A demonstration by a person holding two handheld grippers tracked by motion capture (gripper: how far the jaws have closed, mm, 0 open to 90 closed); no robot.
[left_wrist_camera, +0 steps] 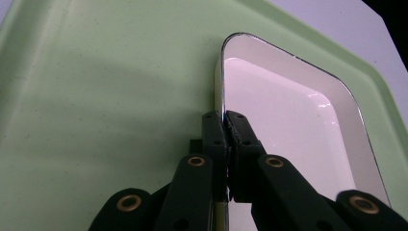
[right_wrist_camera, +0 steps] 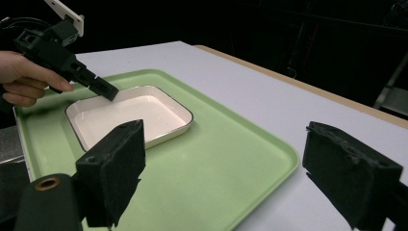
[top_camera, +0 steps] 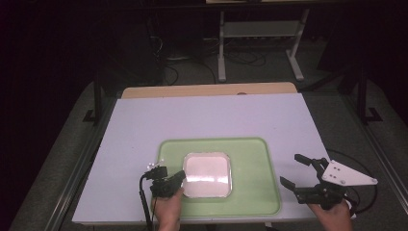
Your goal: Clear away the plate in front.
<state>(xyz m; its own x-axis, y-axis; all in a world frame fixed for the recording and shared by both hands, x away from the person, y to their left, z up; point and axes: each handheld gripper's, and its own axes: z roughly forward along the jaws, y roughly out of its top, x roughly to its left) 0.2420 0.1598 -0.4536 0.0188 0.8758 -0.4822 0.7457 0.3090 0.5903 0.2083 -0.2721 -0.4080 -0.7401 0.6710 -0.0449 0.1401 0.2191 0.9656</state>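
Observation:
A white square dish (top_camera: 207, 173) with a thin dark rim sits empty in a pale green tray (top_camera: 260, 163) near the table's front edge. My left gripper (top_camera: 182, 176) is shut on the dish's left rim; in the left gripper view the jaws (left_wrist_camera: 225, 118) pinch the rim of the dish (left_wrist_camera: 288, 120), one inside and one outside, above the tray (left_wrist_camera: 96, 96). My right gripper (top_camera: 288, 168) stands open just right of the tray, holding nothing. From the right gripper view, its pads (right_wrist_camera: 115, 163) frame the tray (right_wrist_camera: 216, 159), the dish (right_wrist_camera: 130, 113) and the left gripper (right_wrist_camera: 108, 91).
The pale lavender table top (top_camera: 211, 115) spreads beyond the tray, with a wooden strip (top_camera: 207, 90) along its far edge. Past that stand a white metal frame (top_camera: 262, 29) and cables on the floor (top_camera: 183, 62). A cable loops beside the right hand (top_camera: 358, 192).

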